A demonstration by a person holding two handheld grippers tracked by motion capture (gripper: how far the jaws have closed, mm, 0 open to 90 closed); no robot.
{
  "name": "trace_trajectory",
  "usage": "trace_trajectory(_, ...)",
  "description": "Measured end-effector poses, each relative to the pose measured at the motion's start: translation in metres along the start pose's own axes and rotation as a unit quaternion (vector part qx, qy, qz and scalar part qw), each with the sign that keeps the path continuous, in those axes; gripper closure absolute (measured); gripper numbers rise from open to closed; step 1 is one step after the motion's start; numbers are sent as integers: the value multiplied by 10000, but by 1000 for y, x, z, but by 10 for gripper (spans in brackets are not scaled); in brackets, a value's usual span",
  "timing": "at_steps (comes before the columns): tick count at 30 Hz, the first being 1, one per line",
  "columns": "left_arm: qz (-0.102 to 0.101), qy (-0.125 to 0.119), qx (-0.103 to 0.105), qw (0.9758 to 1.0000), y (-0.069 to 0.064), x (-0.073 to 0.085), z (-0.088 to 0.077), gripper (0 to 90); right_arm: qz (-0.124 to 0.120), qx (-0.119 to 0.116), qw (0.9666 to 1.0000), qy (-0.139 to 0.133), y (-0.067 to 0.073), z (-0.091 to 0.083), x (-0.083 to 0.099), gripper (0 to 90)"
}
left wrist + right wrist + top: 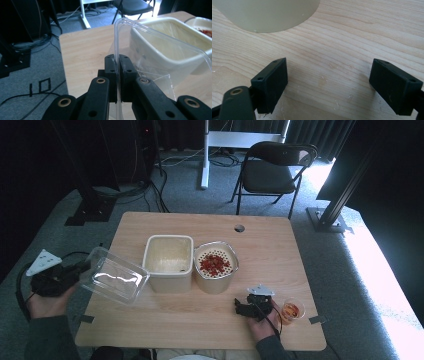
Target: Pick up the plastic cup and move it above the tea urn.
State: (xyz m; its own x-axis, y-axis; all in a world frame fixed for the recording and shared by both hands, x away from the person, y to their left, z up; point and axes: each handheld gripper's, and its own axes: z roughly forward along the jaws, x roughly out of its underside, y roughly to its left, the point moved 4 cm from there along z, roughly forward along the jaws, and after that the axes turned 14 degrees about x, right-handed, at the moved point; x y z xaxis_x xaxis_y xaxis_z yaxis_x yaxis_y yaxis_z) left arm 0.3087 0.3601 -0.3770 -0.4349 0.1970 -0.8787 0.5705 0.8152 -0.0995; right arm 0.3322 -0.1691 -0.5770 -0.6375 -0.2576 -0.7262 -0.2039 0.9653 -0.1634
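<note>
My left gripper [84, 268] is shut on the rim of a clear plastic lid [116, 277], held tilted over the table's left edge. In the left gripper view the jaws [117, 65] pinch the clear lid [140, 50] edge-on, with the cream square tub [170, 42] just beyond. That empty cream tub [169, 261] stands mid-table beside a round cream strainer pot [216, 266] holding red pieces. My right gripper [242, 307] rests low on the table in front of the pot, open with bare wood between its jaws [329, 82]. The pot's base [269, 15] shows ahead.
A small clear cup [292, 311] with orange contents stands right of my right hand near the front edge. The wooden table [270, 245] has a cable hole [239, 228] at the back. A black folding chair [272, 170] and a white desk leg [205, 155] stand behind.
</note>
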Motion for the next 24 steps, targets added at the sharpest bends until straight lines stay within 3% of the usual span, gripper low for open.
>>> trace_trajectory(10, 48, -206, -61, 9998, 5, -34, -2, 875, -5, -5, 10000, -6, 0, 0, 0, 146)
trace_trajectory(24, 132, -235, 161, 9995, -7, -73, 33, 875, -1, -11, 10000, -2, 0, 0, -1, 146)
